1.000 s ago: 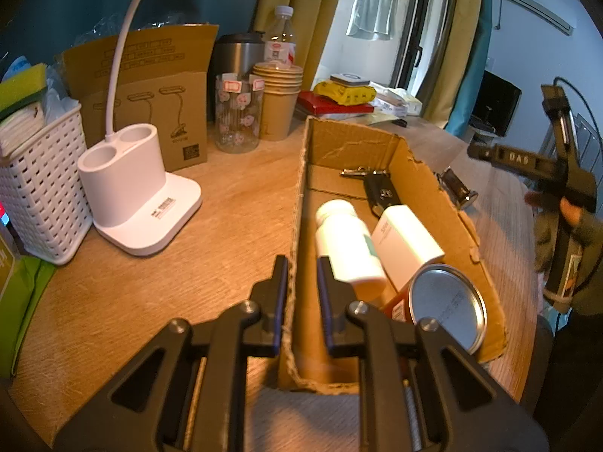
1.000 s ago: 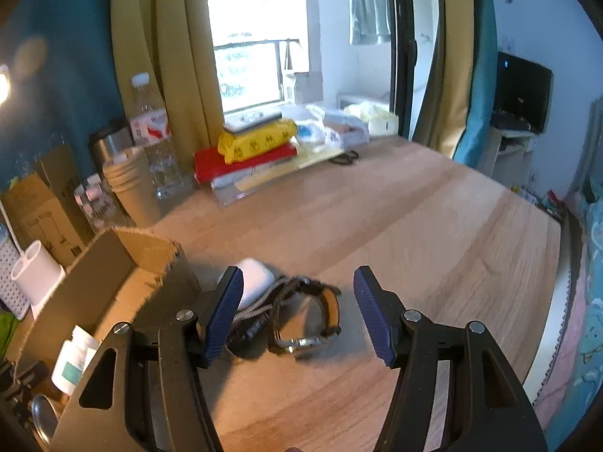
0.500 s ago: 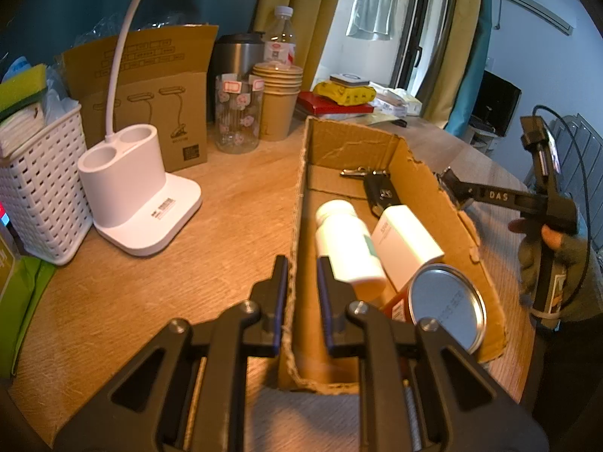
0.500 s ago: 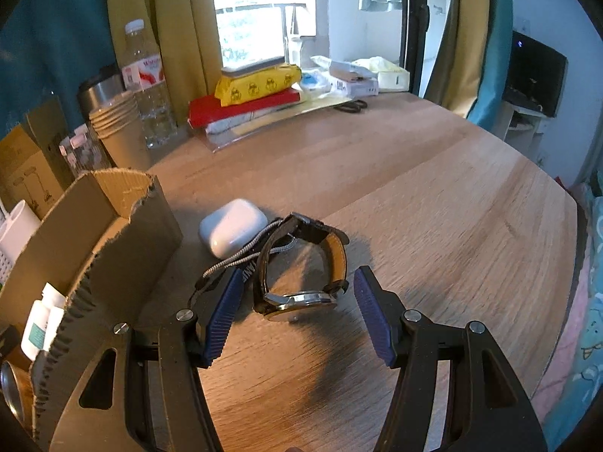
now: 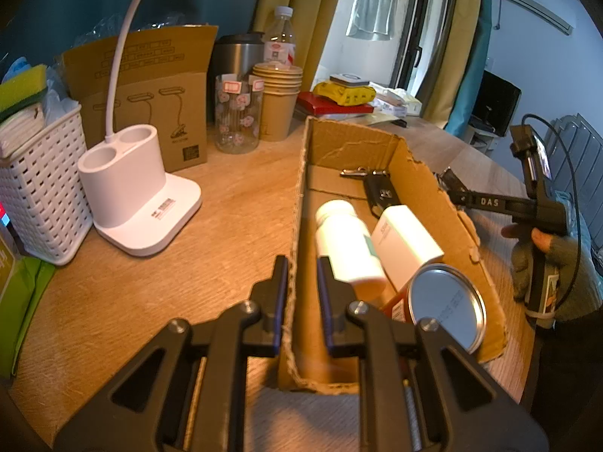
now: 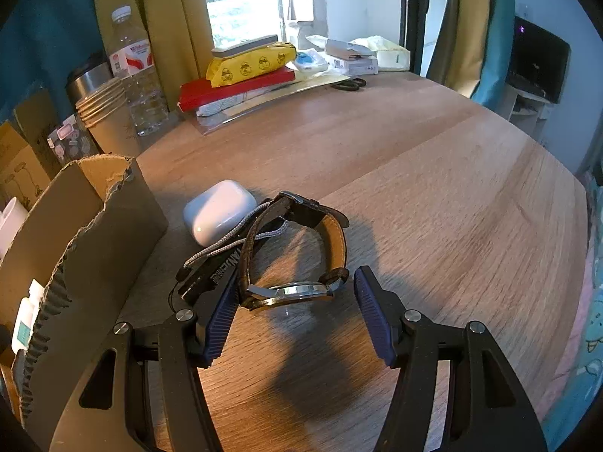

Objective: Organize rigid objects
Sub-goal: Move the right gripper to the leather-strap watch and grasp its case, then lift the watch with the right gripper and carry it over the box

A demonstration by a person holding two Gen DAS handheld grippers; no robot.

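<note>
A person's left gripper (image 5: 302, 293) is clamped nearly closed on the near-left wall of an open cardboard box (image 5: 426, 188) on a wooden table (image 6: 433, 173), one blue pad outside the wall and the other inside. In the box lie a white pill bottle (image 5: 348, 245), a white carton (image 5: 409, 243) touching it at its 3 o'clock, a round metal lid (image 5: 446, 307) at the box's 5 o'clock corner, and a dark car key (image 5: 380, 196) with a metal ring toward the far end.

At 3 o'clock outside the box, the right gripper (image 6: 294, 303) hangs low over the table with its jaws about half open. A wristwatch (image 6: 290, 290) with a brown leather strap stands on its edge between the pads; the left pad looks to be at or against the strap, though contact cannot be confirmed, while the right pad stands clear of the case, so nothing is gripped. In the left wrist view a gloved hand (image 5: 542, 256) holds this tool's handle.

Just beyond the watch, at its 11 o'clock, a white earbud case (image 6: 218, 211) rests on the table with a grey braided cord (image 6: 230, 237) running from it under the strap, beside a small black object whose printed lettering is too blurred to read.

At 9 o'clock from the box stand a white lamp base (image 5: 139, 203) and a white lattice basket (image 5: 41, 188); at 11 o'clock, a patterned glass jar (image 5: 237, 113) and stacked paper cups (image 5: 277, 101).
</note>
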